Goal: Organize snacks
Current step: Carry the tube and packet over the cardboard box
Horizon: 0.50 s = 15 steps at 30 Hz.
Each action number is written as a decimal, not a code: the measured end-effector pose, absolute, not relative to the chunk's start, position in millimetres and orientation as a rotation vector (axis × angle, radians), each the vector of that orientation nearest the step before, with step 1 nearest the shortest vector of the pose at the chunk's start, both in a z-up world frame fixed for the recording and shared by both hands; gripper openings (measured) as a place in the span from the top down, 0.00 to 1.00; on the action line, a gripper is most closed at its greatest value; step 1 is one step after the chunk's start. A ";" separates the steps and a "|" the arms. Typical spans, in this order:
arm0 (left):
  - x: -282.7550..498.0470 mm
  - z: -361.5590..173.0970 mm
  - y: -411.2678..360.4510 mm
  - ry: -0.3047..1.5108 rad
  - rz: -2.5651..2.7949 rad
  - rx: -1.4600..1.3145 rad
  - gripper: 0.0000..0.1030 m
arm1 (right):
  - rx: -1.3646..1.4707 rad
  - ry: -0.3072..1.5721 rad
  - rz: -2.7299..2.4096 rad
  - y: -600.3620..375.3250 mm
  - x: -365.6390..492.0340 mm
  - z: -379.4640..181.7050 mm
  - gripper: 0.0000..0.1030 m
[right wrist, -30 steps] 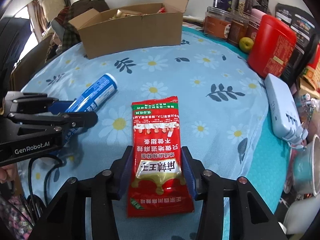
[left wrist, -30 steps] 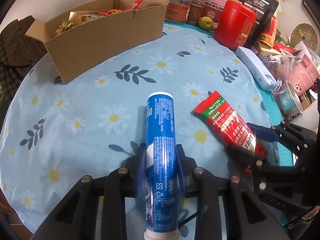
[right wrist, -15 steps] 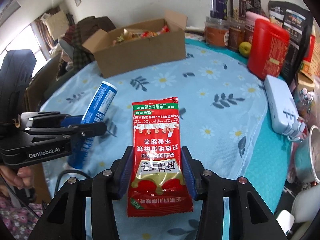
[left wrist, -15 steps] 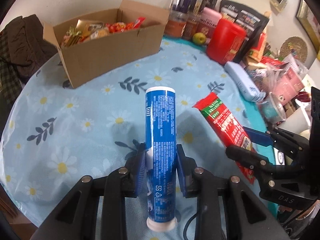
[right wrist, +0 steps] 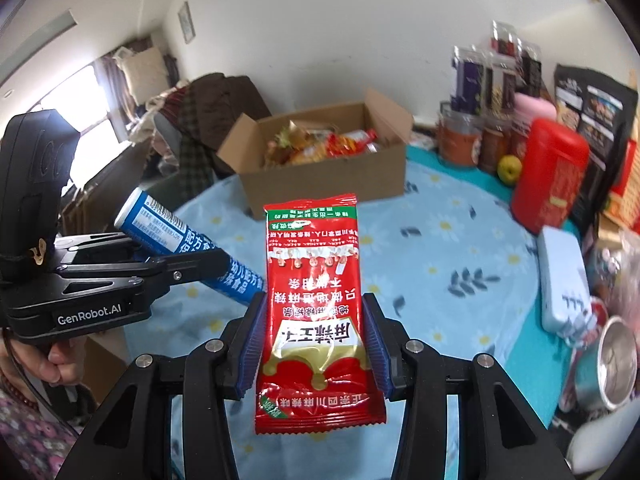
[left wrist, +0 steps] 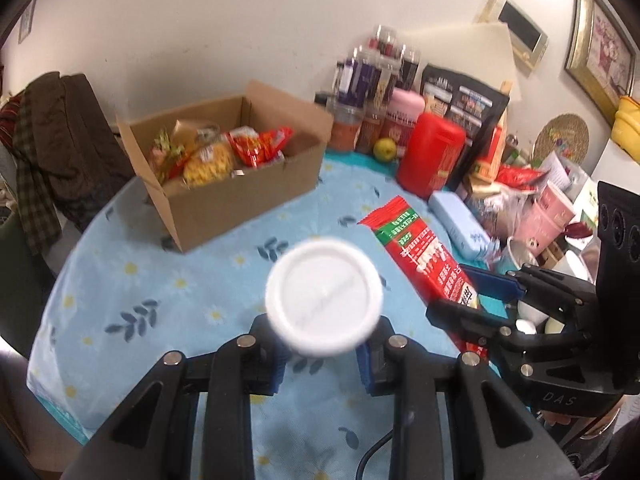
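Both snacks are rising off the worktop (left wrist: 132,320): left claw (left wrist: 322,354) gripping the blue tube (right wrist: 184,246), right claw (right wrist: 316,344) gripping the red packet (right wrist: 316,300), cardboard box (right wrist: 324,176) lying ahead.

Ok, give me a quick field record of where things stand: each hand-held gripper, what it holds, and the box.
left hand-held gripper: shut on the blue tube, white cap facing its camera, lifted off the table
right hand-held gripper: shut on the red snack packet, held in the air
cardboard box: open, on the floral tablecloth, already holding snack packs
background: red canister, jars and bags at the table's far edge
task status: neither item in the box yet
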State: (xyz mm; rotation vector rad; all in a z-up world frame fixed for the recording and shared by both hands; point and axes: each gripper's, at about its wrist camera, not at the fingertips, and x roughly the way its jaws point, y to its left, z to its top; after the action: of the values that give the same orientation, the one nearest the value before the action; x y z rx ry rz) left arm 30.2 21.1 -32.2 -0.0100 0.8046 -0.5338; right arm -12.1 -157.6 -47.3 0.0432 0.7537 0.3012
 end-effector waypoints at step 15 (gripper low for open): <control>47.1 12.0 34.6 0.664 -0.508 -0.040 0.73 | 0.045 0.655 0.363 -148.0 12.3 -5.7 0.56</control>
State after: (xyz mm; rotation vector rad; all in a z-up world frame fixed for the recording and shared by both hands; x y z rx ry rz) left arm 47.1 34.6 12.0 -0.0403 0.6639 -0.5082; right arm 12.3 -148.0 -5.7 0.0450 0.6555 0.3629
